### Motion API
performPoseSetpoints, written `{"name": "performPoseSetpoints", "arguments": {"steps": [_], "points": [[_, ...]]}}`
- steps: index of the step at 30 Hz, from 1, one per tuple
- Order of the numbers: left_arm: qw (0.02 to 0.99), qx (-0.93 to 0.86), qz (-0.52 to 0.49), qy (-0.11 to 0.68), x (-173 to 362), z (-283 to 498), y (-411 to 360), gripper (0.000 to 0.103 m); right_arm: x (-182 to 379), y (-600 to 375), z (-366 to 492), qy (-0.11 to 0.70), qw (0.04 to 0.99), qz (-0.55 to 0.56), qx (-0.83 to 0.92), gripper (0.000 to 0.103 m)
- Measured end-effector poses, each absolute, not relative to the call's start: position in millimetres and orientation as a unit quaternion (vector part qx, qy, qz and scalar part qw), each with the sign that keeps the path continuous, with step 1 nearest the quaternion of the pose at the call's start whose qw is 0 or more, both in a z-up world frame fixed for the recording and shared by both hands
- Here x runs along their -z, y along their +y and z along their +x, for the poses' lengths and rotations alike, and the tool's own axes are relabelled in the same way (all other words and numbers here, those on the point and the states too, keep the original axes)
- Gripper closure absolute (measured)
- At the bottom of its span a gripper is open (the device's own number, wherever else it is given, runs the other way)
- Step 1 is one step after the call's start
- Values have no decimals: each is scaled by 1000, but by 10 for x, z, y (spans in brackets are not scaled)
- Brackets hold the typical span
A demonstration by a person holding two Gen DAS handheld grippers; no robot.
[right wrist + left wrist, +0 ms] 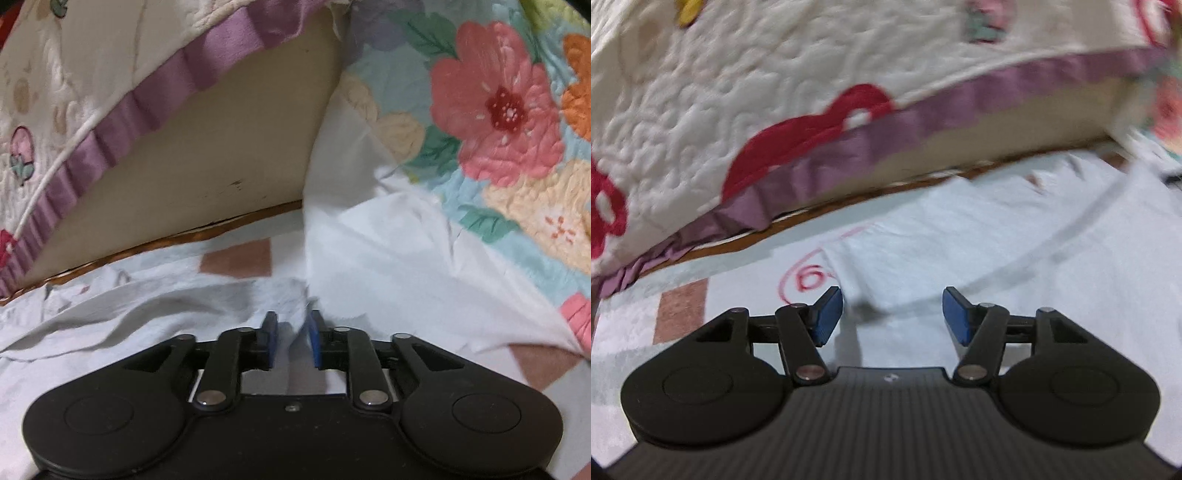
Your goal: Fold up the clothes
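My left gripper (892, 314) hangs with its jaws spread wide and nothing between the blue pads (827, 317). Just past them lies the white garment (960, 251), spread over a pale sheet with brown squares (681, 312); a folded edge of it runs off to the right, and a red printed mark (809, 277) sits near the left pad.

On the right wrist view, my right gripper (291, 338) has its jaws drawn in close, pinching a raised ridge of the white garment (369, 258) between them (the cloth pulls up into a crease from the pinch). Farther off, a cream quilt with purple ruffled trim (827, 162) hangs over a beige bed side (207, 166), and a floral quilt (498, 110) lies at far right.
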State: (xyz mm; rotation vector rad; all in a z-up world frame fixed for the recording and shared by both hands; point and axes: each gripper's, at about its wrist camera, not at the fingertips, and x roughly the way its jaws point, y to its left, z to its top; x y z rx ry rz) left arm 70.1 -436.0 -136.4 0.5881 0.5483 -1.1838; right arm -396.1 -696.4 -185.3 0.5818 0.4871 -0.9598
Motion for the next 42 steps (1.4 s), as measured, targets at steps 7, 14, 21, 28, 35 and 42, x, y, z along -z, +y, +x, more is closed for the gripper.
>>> {"name": "performPoseSetpoints", "arguments": {"steps": [7,14,21,28,35,42], "points": [[717,549,403,148,1463,398,-4532,35,1860,-6906,-3929,235,828,280,425,62],[695,535,476,62,1594,271,-4723,28,1870,-6891,-3864,240,834,264,420,55],[694,531,482,61,1617,209,-4760,43,1914,-6935,-3827,217,844,267,412,33],[702,532,467,80,1537,283,-4865,101,1928,-6989,-3648,237,843,219,430,45],[745,504,434,49,1362,338,-4869,101,1777,-6955,-3801,184,845,223,451,97],[775,481,402,84,1302,635,-5235,101,1484,-7091,-3656,158,856,196,451,98]]}}
